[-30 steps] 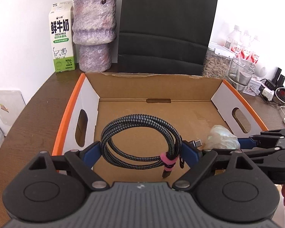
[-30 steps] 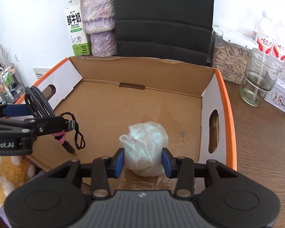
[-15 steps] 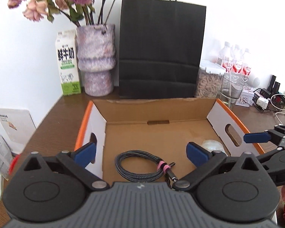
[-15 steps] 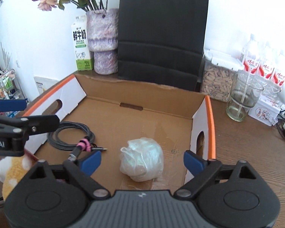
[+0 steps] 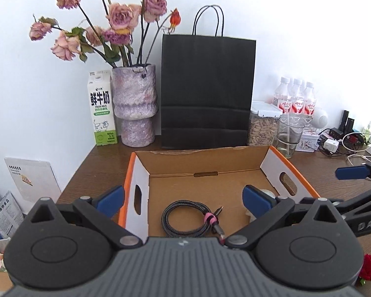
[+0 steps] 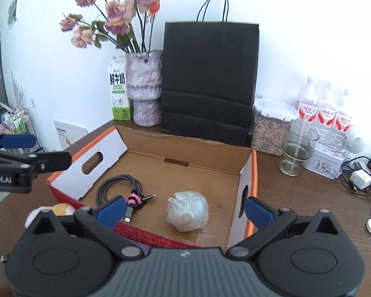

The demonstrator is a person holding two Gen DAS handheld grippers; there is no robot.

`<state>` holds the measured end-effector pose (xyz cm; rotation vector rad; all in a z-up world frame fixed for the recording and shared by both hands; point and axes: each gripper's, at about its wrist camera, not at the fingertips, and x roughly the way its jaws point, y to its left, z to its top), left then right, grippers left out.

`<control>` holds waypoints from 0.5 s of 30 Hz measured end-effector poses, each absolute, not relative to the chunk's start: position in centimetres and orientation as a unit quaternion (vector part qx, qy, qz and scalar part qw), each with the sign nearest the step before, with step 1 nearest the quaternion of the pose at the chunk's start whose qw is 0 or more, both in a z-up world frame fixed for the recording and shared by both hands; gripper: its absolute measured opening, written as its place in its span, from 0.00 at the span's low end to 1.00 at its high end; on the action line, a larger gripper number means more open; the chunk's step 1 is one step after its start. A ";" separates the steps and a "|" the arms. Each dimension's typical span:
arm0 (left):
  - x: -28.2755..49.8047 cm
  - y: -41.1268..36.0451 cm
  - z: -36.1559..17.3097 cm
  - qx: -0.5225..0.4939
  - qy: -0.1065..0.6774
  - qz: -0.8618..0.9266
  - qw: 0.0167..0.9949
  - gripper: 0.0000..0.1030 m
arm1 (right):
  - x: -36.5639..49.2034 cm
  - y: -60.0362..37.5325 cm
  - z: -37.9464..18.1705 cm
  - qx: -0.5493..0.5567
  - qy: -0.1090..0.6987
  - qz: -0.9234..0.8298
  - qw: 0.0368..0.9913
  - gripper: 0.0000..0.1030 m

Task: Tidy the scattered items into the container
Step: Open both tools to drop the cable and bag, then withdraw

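Observation:
An open cardboard box (image 5: 244, 152) (image 6: 190, 143) with orange rims sits on the brown table. Inside lie a coiled black braided cable (image 5: 188, 219) (image 6: 118, 189) with a pink tie on the left and a crumpled clear plastic bag (image 6: 187, 210) on the right. My left gripper (image 5: 183, 199) is open and empty, held above the box's near edge. My right gripper (image 6: 184, 209) is open and empty, above the bag. A yellow and white plush toy (image 6: 55, 210) peeks out at the box's near left corner, outside it.
Behind the box stand a milk carton (image 5: 102, 109), a purple vase (image 5: 135, 109) with dried roses, and a black paper bag (image 5: 206, 91). To the right are a seed jar (image 6: 269, 126), a glass (image 6: 296, 148), bottles (image 6: 326, 109) and chargers with cords (image 6: 361, 178).
Both grippers opened and let go: the cable and the plastic bag now lie in the box. Both grippers then drew back and up, away from the box.

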<state>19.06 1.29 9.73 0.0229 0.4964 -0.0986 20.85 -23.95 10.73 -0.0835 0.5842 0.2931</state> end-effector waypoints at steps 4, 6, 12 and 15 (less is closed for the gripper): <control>15.7 2.6 10.0 0.006 0.232 -0.048 0.972 1.00 | 16.5 -26.3 11.6 -0.025 0.256 0.131 0.957 1.00; 14.1 3.4 9.9 0.001 0.227 -0.042 0.973 1.00 | 14.5 -27.3 11.6 -0.023 0.246 0.126 0.961 1.00; 9.7 5.6 8.3 -0.008 0.219 -0.019 0.975 1.00 | 8.5 -30.6 10.6 -0.011 0.227 0.109 0.968 1.00; 8.0 6.7 6.9 -0.020 0.232 -0.004 0.973 1.00 | 6.3 -31.5 9.0 -0.013 0.238 0.096 0.967 1.00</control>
